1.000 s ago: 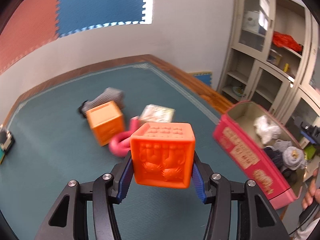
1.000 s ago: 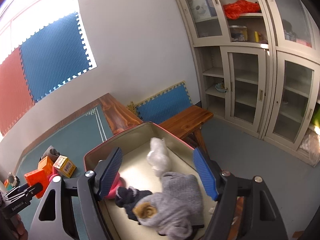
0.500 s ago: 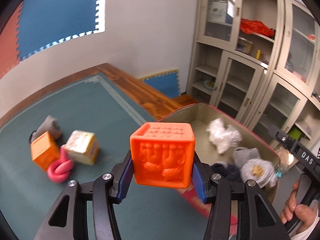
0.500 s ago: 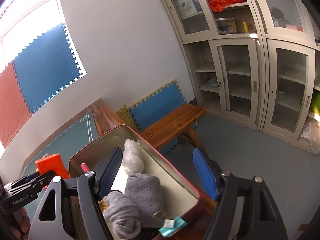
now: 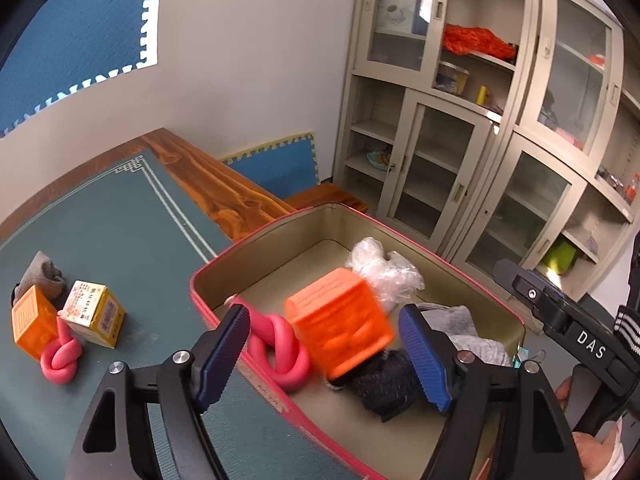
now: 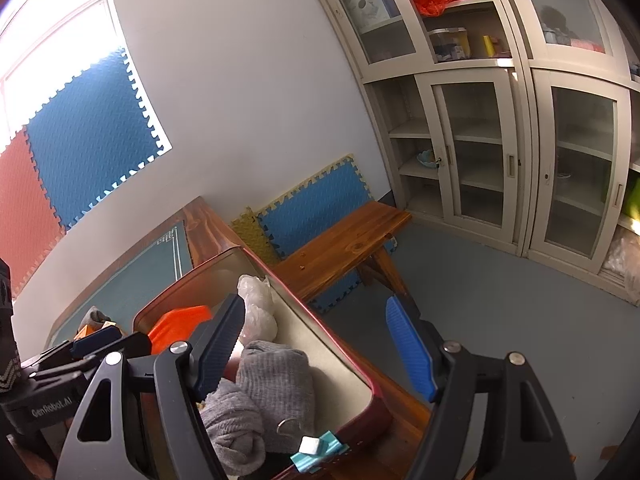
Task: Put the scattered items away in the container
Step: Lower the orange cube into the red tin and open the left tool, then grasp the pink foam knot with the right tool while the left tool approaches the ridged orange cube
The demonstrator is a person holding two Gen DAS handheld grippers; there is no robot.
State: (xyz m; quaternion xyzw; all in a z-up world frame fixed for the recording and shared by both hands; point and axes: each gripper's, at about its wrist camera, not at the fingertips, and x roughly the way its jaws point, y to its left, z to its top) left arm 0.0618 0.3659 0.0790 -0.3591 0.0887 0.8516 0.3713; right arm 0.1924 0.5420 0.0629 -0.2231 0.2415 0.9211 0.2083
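Note:
An orange cube (image 5: 340, 336) drops tilted and blurred between the pads of my left gripper (image 5: 322, 316), whose jaws are opening and no longer press on it. It hangs over the red tin container (image 5: 256, 254), which holds a pink knotted toy (image 5: 280, 344), a white plastic bag (image 5: 384, 268), a dark sock (image 5: 384, 384) and grey socks (image 6: 276, 376). On the green mat lie another orange cube (image 5: 32, 328), a second pink knot (image 5: 60, 360), a small yellow box (image 5: 94, 314) and a grey sock (image 5: 40, 272). My right gripper (image 6: 316, 308) is open and empty above the container's right rim (image 6: 332, 340).
The container sits at the right edge of the table's green mat (image 5: 120, 240). A wooden bench (image 6: 344, 240) and blue foam tiles stand beyond it, with glass-door cabinets (image 6: 480, 140) along the wall. A blue clip (image 6: 320, 450) lies near the container's front corner.
My left gripper swung right from the mat to above the container and its jaws spread, letting go of the orange cube. The right gripper shifted slightly and stayed open.

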